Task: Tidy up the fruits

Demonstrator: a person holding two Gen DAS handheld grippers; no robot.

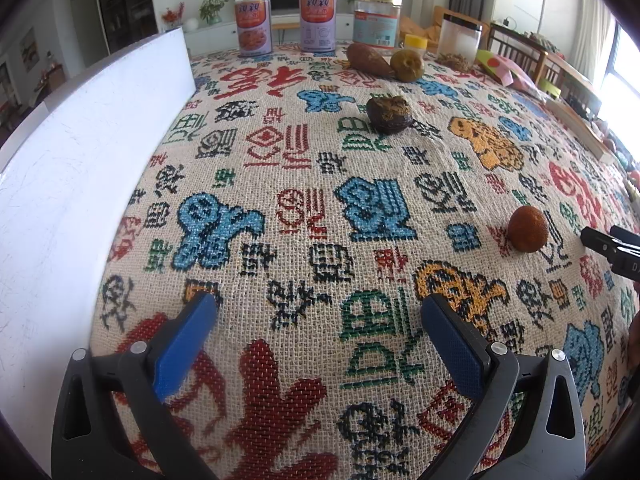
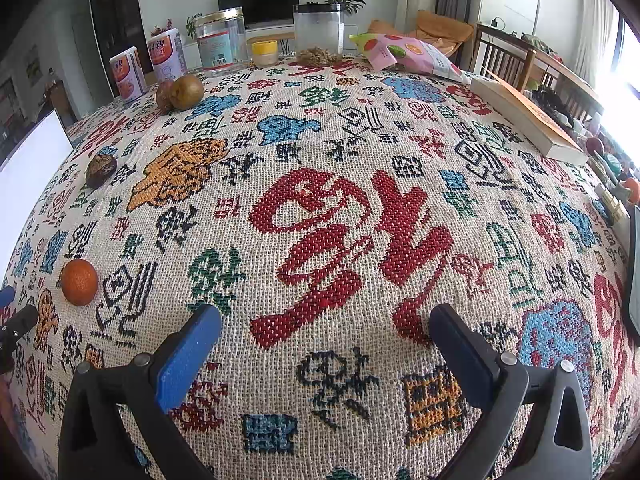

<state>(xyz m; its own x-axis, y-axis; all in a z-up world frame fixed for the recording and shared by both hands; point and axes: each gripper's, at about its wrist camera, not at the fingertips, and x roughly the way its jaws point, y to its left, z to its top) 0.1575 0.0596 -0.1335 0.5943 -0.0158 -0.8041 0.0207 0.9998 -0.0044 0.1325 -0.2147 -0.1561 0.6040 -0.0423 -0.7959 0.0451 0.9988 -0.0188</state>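
A small orange fruit (image 1: 527,229) (image 2: 79,281) lies on the patterned tablecloth. Farther back sits a dark brown fruit with a dried cap (image 1: 389,114) (image 2: 101,170). Near the far edge a brownish-green round fruit (image 1: 407,65) (image 2: 186,91) touches a long brown fruit (image 1: 367,60). My left gripper (image 1: 318,312) hovers open over the cloth, the orange fruit ahead to its right. My right gripper (image 2: 326,322) is open over the cloth, with the orange fruit to its left. Nothing is between either pair of blue pads.
A white box wall (image 1: 80,184) (image 2: 32,152) stands along the left. Two cans (image 1: 253,26), a clear jar (image 1: 377,20) and a plastic container (image 2: 318,28) line the far edge. A snack bag (image 2: 408,54) and a book (image 2: 528,120) lie at right.
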